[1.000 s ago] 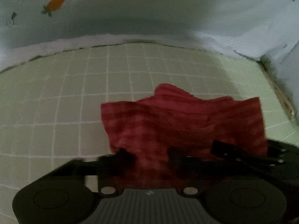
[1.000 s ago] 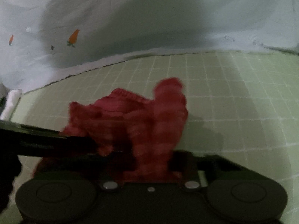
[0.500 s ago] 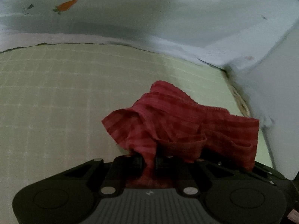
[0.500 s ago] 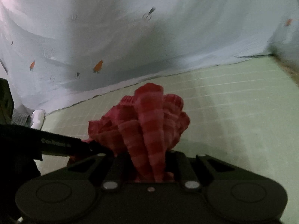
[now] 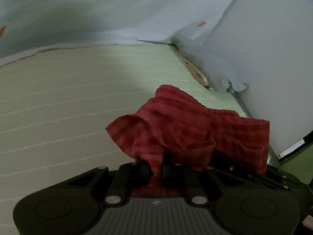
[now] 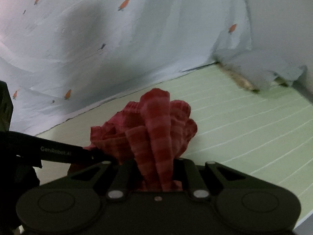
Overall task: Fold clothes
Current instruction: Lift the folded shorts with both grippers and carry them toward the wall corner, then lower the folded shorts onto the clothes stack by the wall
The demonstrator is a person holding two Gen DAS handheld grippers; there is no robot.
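Cloth (image 5: pixel 182 129) is pinched bunched between the nearly closed jaws of the left gripper (image 5: pixel 156 169) and right gripper (image 6: pixel 156 174), above the mat (image 5: pixel 58 107). If only a thin fold is caught, it could be pulled free, and the bunching could be folded in.

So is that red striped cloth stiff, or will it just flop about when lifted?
Probably floppy: the red cloth bunches and droops in folds from the left gripper and right gripper. It looks thin and light, and should hardly slip, pinched as it is.

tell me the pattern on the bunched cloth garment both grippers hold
Red checked cloth garment, clearest in the right wrist view.
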